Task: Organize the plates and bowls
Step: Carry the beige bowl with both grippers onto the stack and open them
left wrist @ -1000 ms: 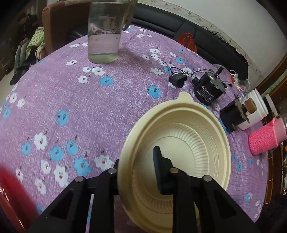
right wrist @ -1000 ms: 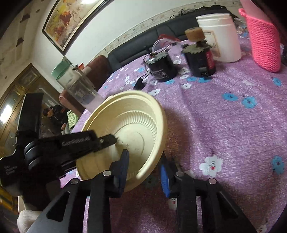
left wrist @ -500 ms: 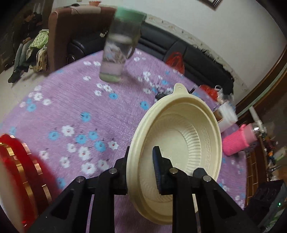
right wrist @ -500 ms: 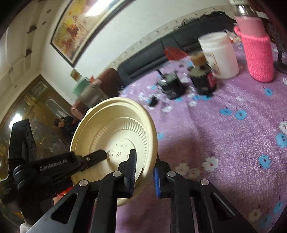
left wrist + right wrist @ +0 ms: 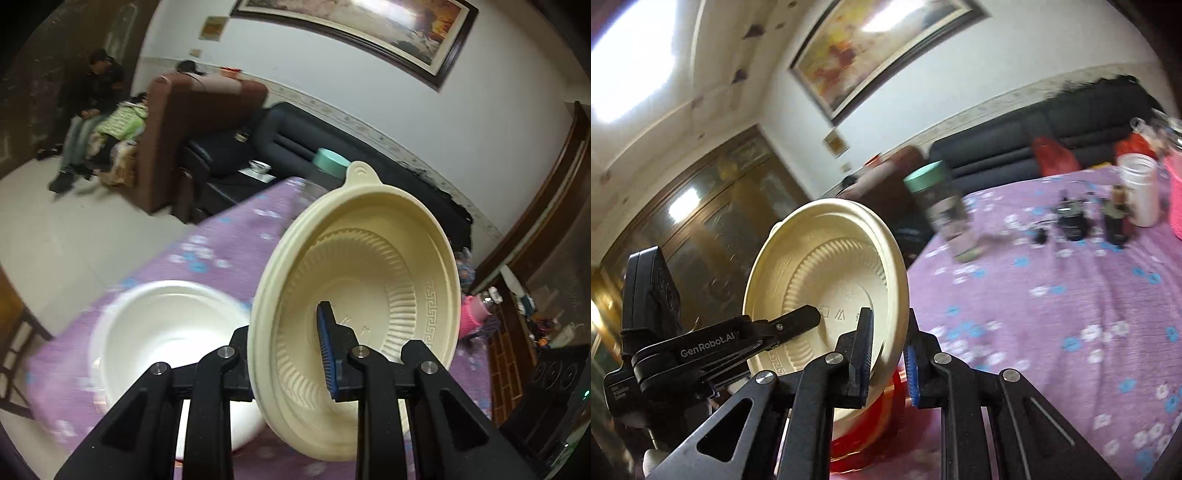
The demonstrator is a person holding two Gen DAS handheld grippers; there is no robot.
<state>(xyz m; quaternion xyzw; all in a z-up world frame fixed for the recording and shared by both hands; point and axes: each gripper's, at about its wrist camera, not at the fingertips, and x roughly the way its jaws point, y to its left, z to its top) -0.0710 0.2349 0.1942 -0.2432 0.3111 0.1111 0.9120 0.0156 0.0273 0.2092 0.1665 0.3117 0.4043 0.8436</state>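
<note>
A cream plastic bowl [image 5: 369,266] hangs tilted on its edge above the purple flowered table [image 5: 229,243]. My left gripper [image 5: 284,362] pinches its near rim, one finger outside and the blue pad inside; its jaws are opening slightly with the rim still between them. In the right wrist view the same cream bowl [image 5: 827,280] shows its inside, and my right gripper [image 5: 886,362] is shut on its lower rim. The left gripper [image 5: 798,321] reaches in from the left. A white bowl [image 5: 173,325] sits on the table below. A red dish [image 5: 871,424] lies under the cream bowl.
A clear bottle with a mint lid [image 5: 942,206] stands mid-table. Two dark gadgets [image 5: 1071,221], a white jar [image 5: 1141,192] and a pink knitted sleeve [image 5: 1176,199] crowd the far right. The table edge [image 5: 110,295] is close on the left. People sit on a sofa [image 5: 92,110] beyond.
Both grippers have carried the cream bowl up off the table and leftward, tilting it steeper. The right gripper closed onto its rim. The white bowl and red dish came into view below.
</note>
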